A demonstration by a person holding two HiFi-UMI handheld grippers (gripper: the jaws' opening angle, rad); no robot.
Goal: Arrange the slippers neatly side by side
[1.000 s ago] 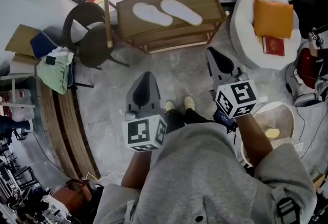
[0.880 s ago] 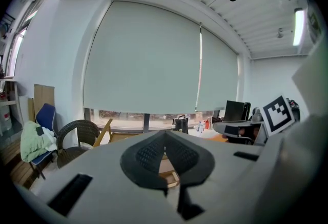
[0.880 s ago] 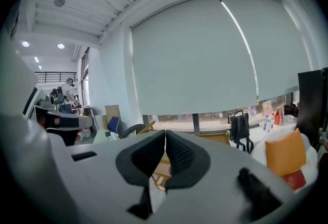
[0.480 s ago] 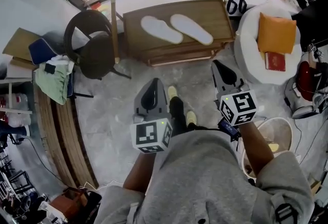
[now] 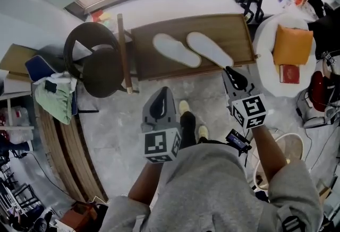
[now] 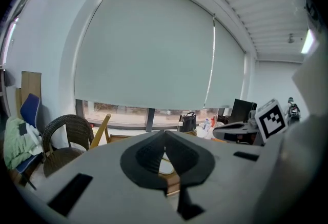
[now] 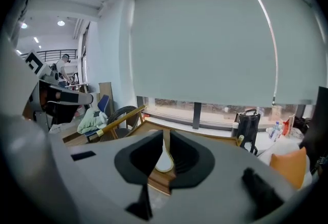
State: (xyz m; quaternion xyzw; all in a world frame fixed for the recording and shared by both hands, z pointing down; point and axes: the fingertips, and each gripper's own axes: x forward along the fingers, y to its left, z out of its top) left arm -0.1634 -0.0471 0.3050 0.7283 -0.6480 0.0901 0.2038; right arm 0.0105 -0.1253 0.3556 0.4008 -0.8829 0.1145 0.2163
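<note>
On table (image 5: 241, 40), two white slippers (image 5: 191, 49)

Things around the room
A dark round chair (image 5: 98, 61) stands left of the wooden worktop (image 5: 143, 63). An orange cushion (image 5: 293, 45) and a red book (image 5: 290, 73) lie on a white seat (image 5: 266, 40). A green cloth (image 5: 53, 102) lies far left.

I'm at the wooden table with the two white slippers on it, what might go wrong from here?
Both the left claw and the right claw are shut and empty; reaching in like that would probably shove a slipper rather than grip it.
The right-hand slipper ends near the table's front edge, so a nudge might slide it off.
</note>
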